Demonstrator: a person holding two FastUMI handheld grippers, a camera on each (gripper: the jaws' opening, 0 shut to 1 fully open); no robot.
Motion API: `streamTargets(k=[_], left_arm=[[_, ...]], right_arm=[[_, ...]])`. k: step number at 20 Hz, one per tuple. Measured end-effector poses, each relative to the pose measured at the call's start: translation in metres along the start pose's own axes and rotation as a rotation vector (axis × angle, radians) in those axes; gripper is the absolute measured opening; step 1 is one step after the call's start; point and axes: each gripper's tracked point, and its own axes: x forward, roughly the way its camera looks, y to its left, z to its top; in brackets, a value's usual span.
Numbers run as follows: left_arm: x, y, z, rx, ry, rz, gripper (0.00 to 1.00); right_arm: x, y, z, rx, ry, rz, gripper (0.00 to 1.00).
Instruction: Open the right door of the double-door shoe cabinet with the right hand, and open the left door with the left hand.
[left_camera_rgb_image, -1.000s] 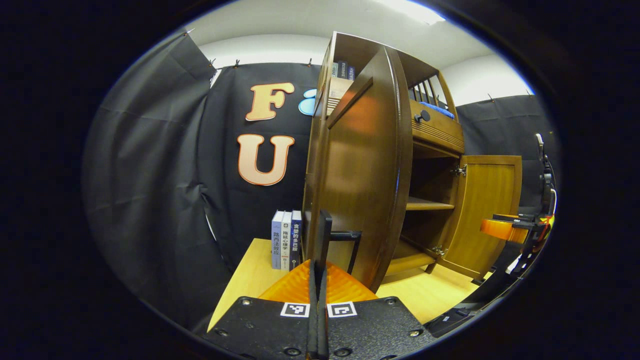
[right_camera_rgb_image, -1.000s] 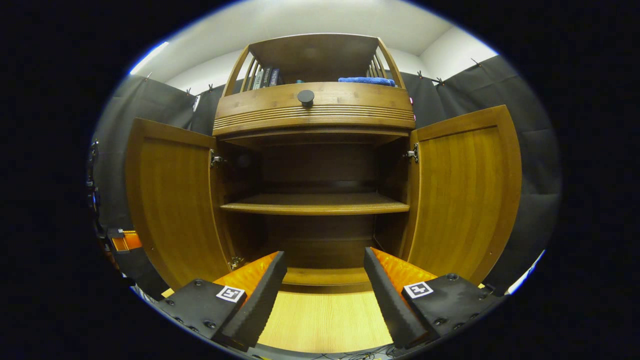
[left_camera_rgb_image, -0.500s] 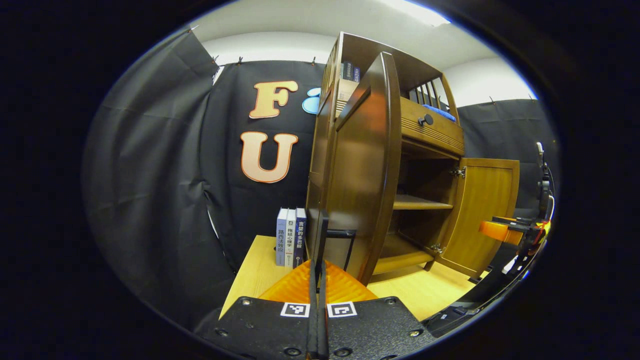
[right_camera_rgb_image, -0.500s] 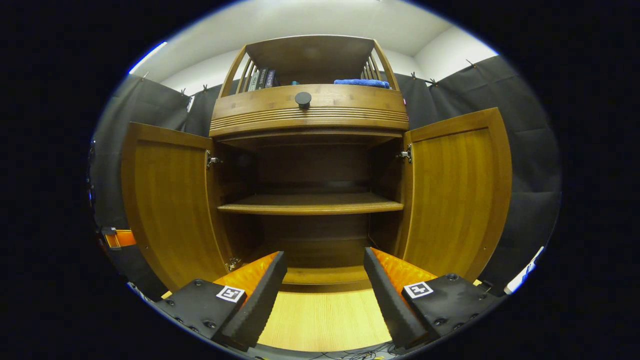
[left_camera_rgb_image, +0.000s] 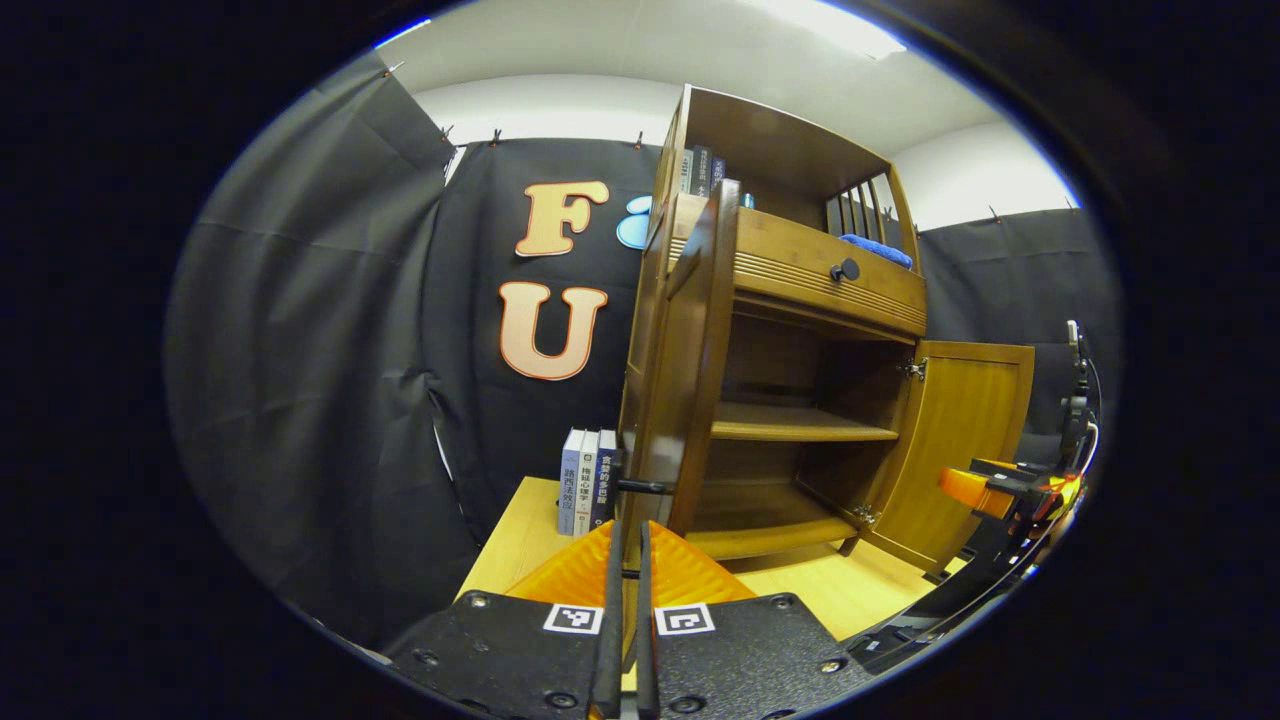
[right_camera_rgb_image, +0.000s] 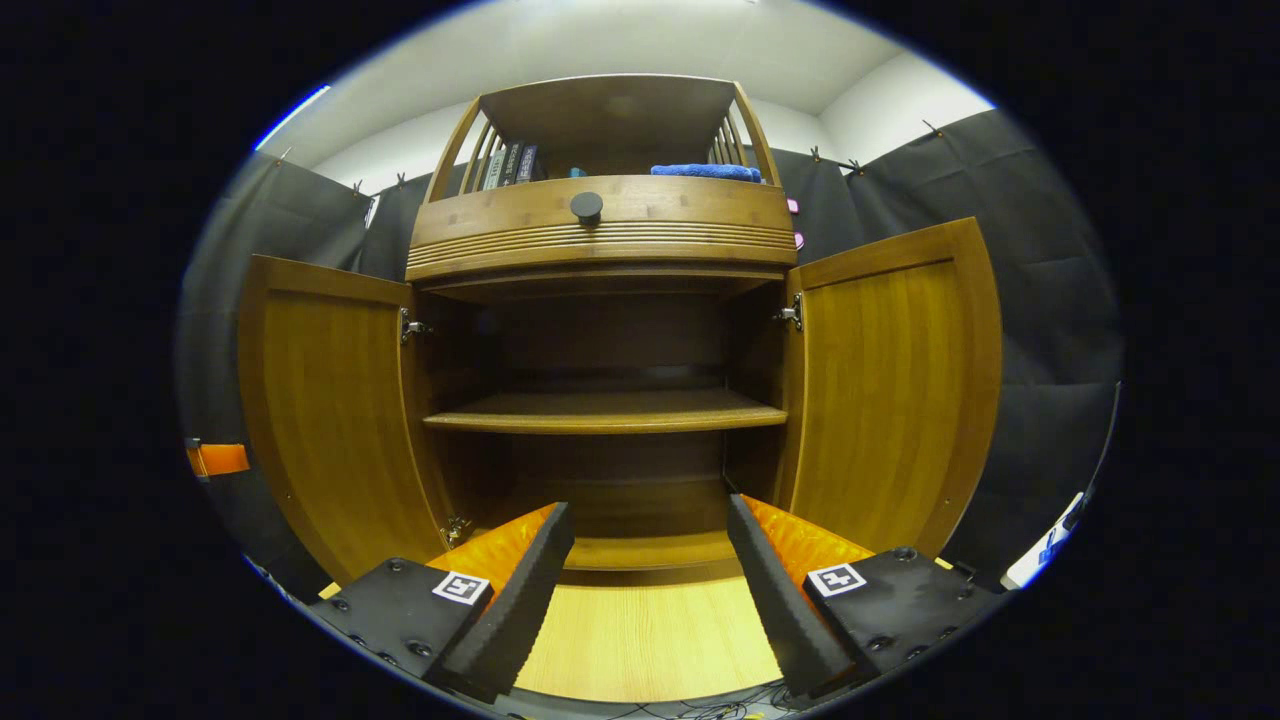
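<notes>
**Left side.** My left gripper (left_camera_rgb_image: 622, 530) has its fingers drawn almost together, with only a thin slit between them. The handle (left_camera_rgb_image: 645, 487) of the left door (left_camera_rgb_image: 690, 380) lies straight ahead at the fingertips. Its grip bar runs vertically, in line with the slit. I cannot tell whether the pads actually press on the bar or merely flank it. In the left gripper view the door is seen nearly edge-on, swung wide from the shoe cabinet (left_camera_rgb_image: 800, 270). A row of books (left_camera_rgb_image: 585, 480) stands on the table (left_camera_rgb_image: 515, 540), just beside the cabinet's outer wall and behind the door.

**Centre.** In the right gripper view the cabinet interior is exposed. One shelf (right_camera_rgb_image: 600, 410) spans the opening. Both doors stand out to either side on their hinges.

**Right side.** The right door (right_camera_rgb_image: 890, 390) is swung fully clear. My right gripper (right_camera_rgb_image: 648, 508) has its fingers spread wide and holds nothing. It points at the middle of the opening, apart from both doors.

**Governing relation.** Judged from this layout, both doors are already open. What remains concerns the left handle only:
- The left gripper is the nearer hand, at the handle.
- The handle's long axis is vertical and lies forward along the finger axis.
- Any release should therefore widen the fingers sideways, then withdraw straight back.
- A sideways pull before the bar is cleared could drag the door back toward closed.
</notes>
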Motion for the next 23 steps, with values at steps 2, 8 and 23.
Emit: streamTargets(k=[2,8,23], left_arm=[[-0.006,-0.015,0.005,0.01,-0.001,-0.003,0.22],[0.002,-0.078,0.017,0.012,-0.024,-0.082,0.27],[0.018,-0.125,0.014,0.003,-0.056,-0.068,0.88]], right_arm=[[-0.004,-0.008,0.0,0.0,0.0,-0.007,1.0],[-0.019,-0.04,0.003,0.011,-0.004,-0.054,1.0],[-0.034,-0.075,0.011,-0.008,-0.026,-0.073,1.0]])
